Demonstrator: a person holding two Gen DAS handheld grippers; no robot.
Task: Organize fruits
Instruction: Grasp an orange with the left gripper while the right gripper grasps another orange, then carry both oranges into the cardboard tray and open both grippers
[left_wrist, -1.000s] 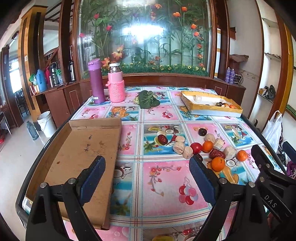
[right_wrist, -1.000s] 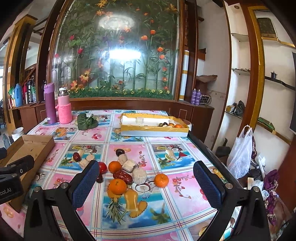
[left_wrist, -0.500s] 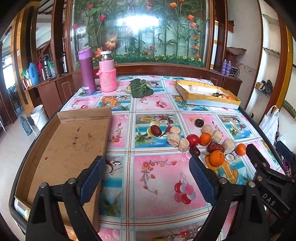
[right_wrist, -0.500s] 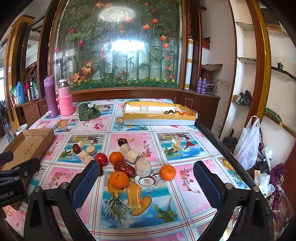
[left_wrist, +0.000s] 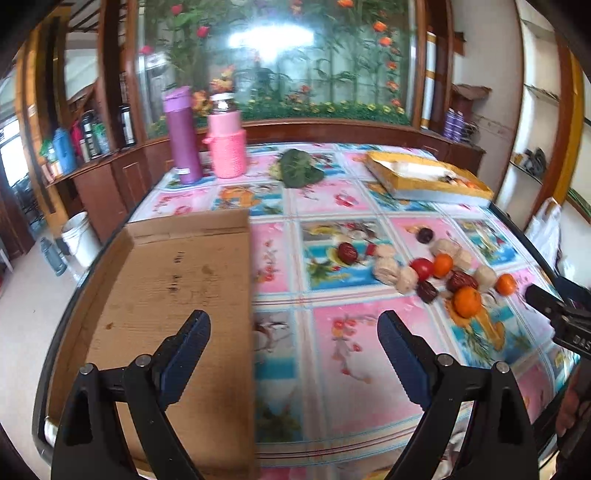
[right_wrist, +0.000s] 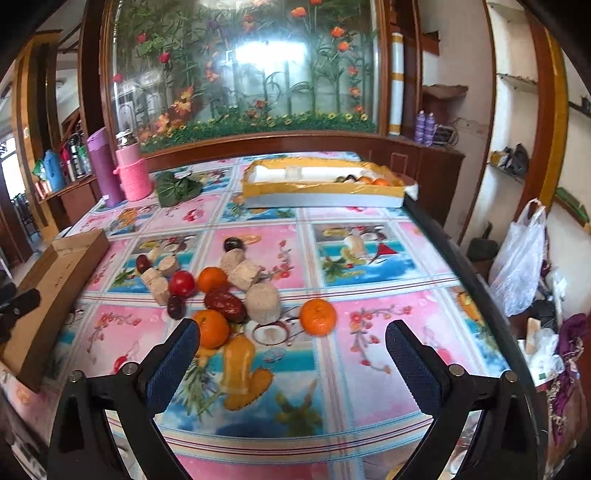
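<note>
A loose heap of fruit lies mid-table: three oranges, one apart at the right, one near my left finger and one further back, a red tomato, dark red dates and several beige chunks. My right gripper hovers just short of the heap with nothing between its fingers, its jaws closing slightly. My left gripper stands open and empty over the edge of a flat brown cardboard tray. The same heap lies to its right.
A yellow-rimmed white box holding a few fruits sits at the back right. A purple flask, a pink knitted bottle and a green leafy thing stand at the back left. A plastic bag hangs beyond the table's right edge.
Both grippers have come forward and tipped down toward the table; the fruit heap looks nearer in the right view. The right jaws have narrowed a little. Nothing was picked up.
</note>
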